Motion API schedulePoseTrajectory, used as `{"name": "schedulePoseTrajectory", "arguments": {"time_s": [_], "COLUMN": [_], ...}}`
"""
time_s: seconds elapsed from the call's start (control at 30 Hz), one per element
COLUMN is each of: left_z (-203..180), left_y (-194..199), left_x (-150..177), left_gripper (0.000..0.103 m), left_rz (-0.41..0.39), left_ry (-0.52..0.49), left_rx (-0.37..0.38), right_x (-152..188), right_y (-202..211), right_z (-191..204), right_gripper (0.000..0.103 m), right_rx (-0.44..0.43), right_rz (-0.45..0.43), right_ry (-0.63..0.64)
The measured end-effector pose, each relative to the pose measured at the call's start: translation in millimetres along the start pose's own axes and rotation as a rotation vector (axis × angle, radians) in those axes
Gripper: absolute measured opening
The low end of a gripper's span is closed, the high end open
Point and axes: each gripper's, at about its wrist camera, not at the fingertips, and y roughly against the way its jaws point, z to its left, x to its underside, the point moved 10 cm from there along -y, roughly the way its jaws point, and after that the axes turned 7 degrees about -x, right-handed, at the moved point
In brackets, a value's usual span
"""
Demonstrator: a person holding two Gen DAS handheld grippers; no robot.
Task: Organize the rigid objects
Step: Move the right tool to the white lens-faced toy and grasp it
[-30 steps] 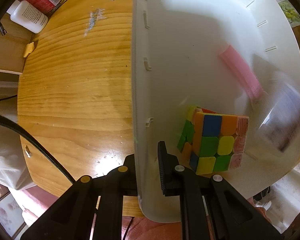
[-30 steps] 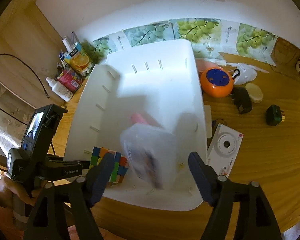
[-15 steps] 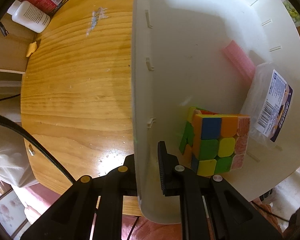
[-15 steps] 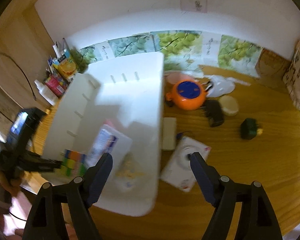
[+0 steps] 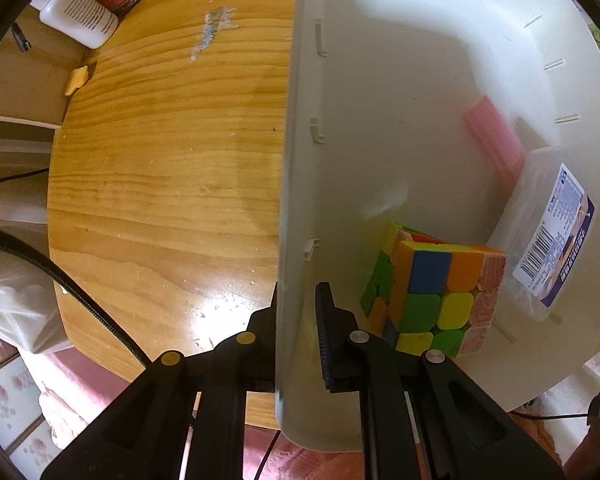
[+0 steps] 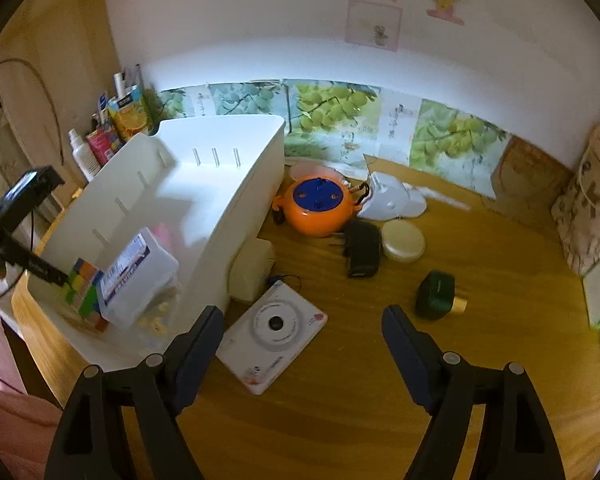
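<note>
Lengthwise, white bin [image 6: 236, 200] runs toward wall, puzzle cube [image 5: 440, 300] inside

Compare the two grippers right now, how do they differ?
The left gripper is shut on the white bin's wall, while the right gripper is open and holds nothing. The left sits at the bin's edge by the puzzle cube; the right hangs over the wooden table outside it. Both are black.

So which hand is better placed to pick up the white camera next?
The right. Its gripper is open and empty just above the white camera, while the left gripper is clamped on the bin wall.
</note>
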Motion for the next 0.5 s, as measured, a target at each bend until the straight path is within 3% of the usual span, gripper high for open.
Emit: {"name": "schedulePoseTrajectory", "arguments": {"time_s": [0.5], "left_z": [17], "left_y": [-10], "left_x": [3], "left_gripper": [0.015], "left_rz": [0.009], "left_ry": [0.102], "left_rx": [0.001], "right_x": [20], "right_y": [-42], "right_z": [-9], "right_gripper": [0.083], "right_rx": [-0.103], "right_rz": [0.085], "right_ry": [0.235]}}
